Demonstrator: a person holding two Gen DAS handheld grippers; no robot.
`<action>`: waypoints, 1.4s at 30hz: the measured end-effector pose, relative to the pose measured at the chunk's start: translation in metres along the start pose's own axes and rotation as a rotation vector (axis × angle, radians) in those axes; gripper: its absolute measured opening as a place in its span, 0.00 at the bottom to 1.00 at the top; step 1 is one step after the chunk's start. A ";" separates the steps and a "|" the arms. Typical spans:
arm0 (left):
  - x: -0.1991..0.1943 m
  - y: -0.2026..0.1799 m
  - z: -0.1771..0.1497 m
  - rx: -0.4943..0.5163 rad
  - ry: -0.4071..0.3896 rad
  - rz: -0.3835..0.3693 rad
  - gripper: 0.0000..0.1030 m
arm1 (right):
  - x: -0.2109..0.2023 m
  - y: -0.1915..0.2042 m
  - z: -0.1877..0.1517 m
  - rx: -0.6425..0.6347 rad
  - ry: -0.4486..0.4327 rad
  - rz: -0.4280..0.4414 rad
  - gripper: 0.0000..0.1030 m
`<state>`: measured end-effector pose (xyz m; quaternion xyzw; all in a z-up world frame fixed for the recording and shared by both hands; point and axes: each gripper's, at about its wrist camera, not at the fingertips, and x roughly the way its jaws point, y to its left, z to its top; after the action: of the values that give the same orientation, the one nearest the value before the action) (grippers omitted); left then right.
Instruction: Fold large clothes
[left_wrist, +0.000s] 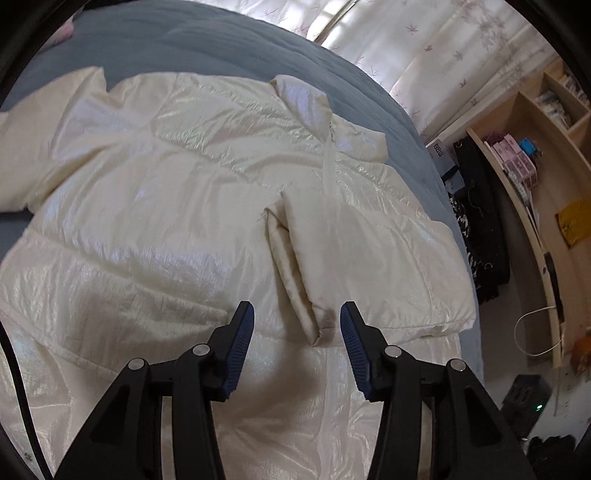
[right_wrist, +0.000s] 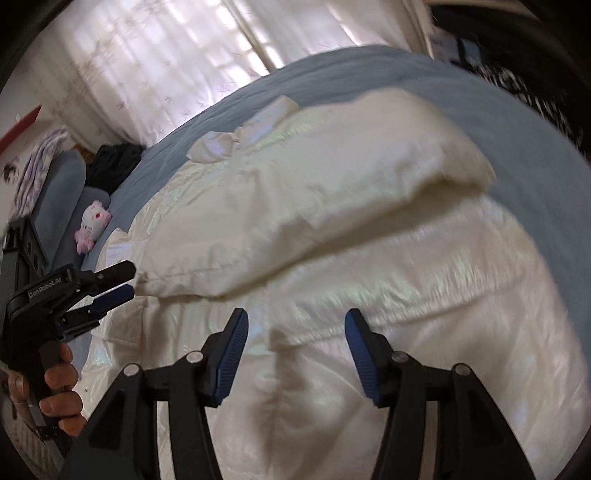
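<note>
A large cream padded jacket (left_wrist: 166, 192) lies spread on a blue-grey bed (left_wrist: 221, 40), collar at the far side. Its right sleeve (left_wrist: 362, 266) is folded across the front over the zip. My left gripper (left_wrist: 297, 319) is open and empty, just above the jacket next to the sleeve's cuff. In the right wrist view the jacket (right_wrist: 406, 295) fills the frame with the folded sleeve (right_wrist: 295, 206) lying across it. My right gripper (right_wrist: 295, 328) is open and empty above the jacket's body. The left gripper (right_wrist: 118, 284) also shows there at the left, open beside the cuff.
A wooden shelf unit (left_wrist: 535, 192) with boxes stands right of the bed, with dark clothes (left_wrist: 480, 229) hanging beside it. Curtains (right_wrist: 166, 66) hang behind the bed. A pink plush toy (right_wrist: 92, 225) and a pillow (right_wrist: 62, 192) lie at the bed's head.
</note>
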<state>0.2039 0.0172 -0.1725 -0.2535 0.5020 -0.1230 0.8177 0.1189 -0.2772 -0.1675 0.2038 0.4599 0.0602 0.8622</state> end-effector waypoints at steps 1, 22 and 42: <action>0.001 0.001 0.000 -0.009 0.005 -0.014 0.46 | 0.002 -0.001 -0.002 0.007 -0.002 0.004 0.53; -0.021 -0.133 0.036 0.466 -0.272 0.127 0.08 | 0.006 -0.004 -0.017 -0.022 -0.028 0.011 0.53; 0.046 0.007 0.085 0.188 -0.088 0.211 0.52 | -0.023 -0.090 0.149 0.129 -0.006 -0.094 0.66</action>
<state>0.2994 0.0273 -0.1800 -0.1267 0.4759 -0.0719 0.8673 0.2204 -0.4101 -0.1132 0.2372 0.4694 -0.0108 0.8505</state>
